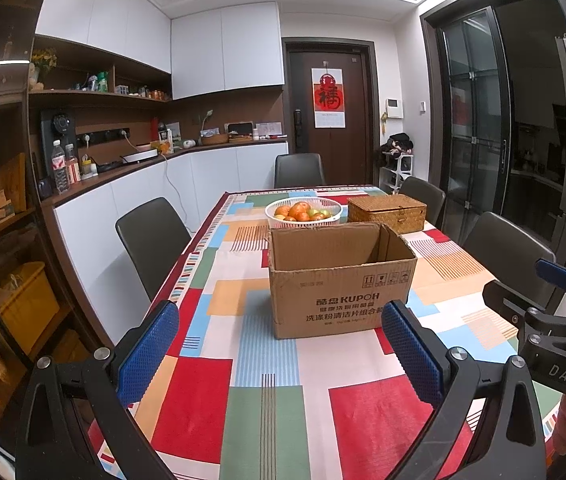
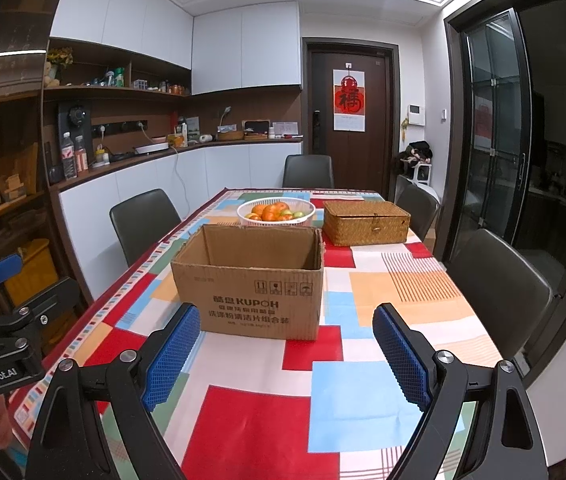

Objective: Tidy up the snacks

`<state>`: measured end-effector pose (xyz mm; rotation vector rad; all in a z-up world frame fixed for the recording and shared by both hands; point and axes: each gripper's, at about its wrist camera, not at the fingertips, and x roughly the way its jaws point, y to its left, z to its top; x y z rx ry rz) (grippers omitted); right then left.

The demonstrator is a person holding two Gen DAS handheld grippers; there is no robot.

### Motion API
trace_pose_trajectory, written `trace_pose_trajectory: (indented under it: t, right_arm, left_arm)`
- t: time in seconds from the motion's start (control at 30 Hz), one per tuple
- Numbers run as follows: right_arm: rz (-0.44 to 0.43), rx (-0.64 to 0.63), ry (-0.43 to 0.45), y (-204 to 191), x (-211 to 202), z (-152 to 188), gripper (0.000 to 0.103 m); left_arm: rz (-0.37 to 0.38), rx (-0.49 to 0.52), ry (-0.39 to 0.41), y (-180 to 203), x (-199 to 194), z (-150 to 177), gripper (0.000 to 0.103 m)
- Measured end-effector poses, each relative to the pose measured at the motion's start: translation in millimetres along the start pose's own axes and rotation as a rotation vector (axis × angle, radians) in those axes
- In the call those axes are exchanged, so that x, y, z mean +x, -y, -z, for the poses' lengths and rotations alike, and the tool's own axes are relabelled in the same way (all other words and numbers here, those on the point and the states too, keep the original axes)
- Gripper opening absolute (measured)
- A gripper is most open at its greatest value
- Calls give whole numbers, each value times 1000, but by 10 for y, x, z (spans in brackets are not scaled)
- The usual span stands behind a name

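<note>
On tablecloth [image 2: 259,420], open cardboard box [image 2: 249,280], both tongs [image 1: 279,360] [image 2: 285,354] spread

A: Both views look forward and slightly down from above the worktop's [image 1: 243,408] near end.

B: Shared ground?

A: The cardboard box [image 1: 339,280], just ahead of each pair of tongs. The left tongs [image 1: 279,354] sit left of the right tongs [image 2: 287,354]; each view catches the other.
</note>
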<state>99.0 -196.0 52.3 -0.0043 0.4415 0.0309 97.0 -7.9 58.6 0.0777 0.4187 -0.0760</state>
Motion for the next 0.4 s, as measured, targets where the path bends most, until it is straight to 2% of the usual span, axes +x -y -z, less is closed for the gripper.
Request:
trace_pose_trajectory:
  t: [0.4]
  right_arm:
    - [-4, 5, -16, -2, 49, 26, 89]
  left_arm:
    - [3, 0, -7, 3, 20, 23, 103]
